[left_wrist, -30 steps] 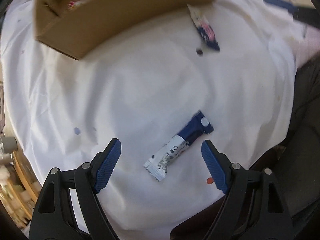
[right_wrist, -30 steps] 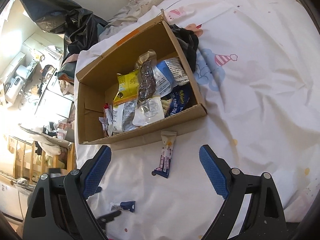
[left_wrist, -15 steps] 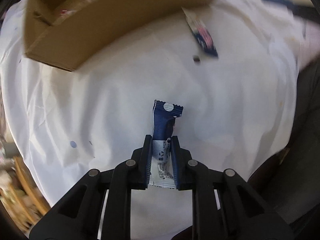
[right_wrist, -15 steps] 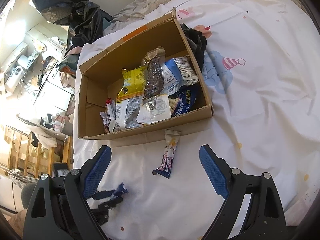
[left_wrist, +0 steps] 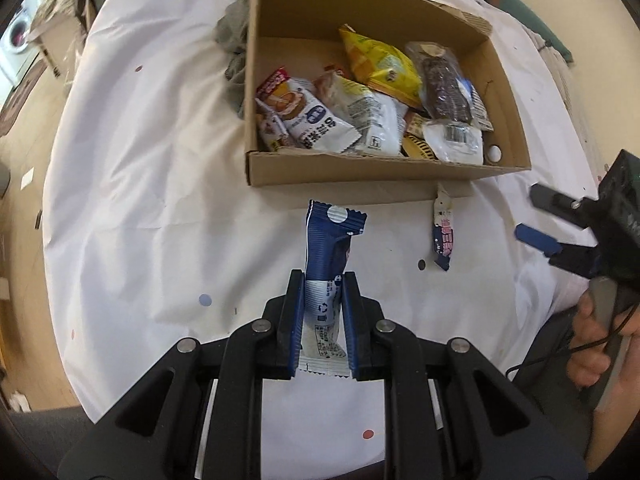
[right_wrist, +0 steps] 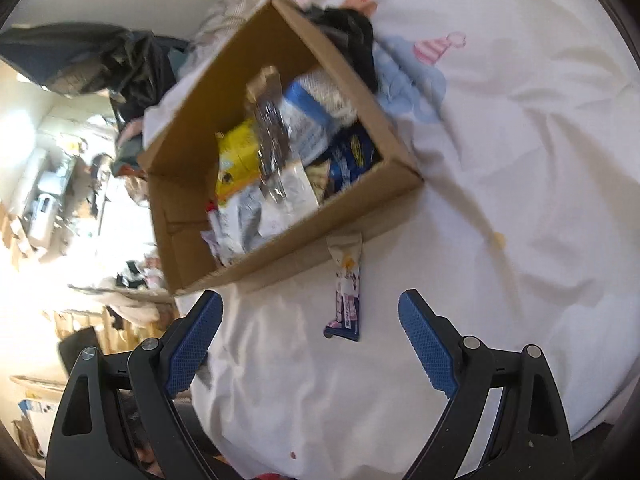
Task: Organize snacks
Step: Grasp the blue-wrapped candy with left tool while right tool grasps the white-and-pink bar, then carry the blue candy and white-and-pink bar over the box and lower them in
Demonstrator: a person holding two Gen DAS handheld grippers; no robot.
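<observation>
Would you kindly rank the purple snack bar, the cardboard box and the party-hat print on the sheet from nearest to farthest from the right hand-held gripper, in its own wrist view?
1. purple snack bar, lying on the sheet just ahead of the open right hand-held gripper.
2. cardboard box, beyond the bar, up and left.
3. party-hat print, far upper right, past the box.

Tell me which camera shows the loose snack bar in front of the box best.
The right wrist view: the loose snack bar lies whole between the open right tool. The left wrist view shows it small, off beside the blue packet that the left tool grips.
</observation>
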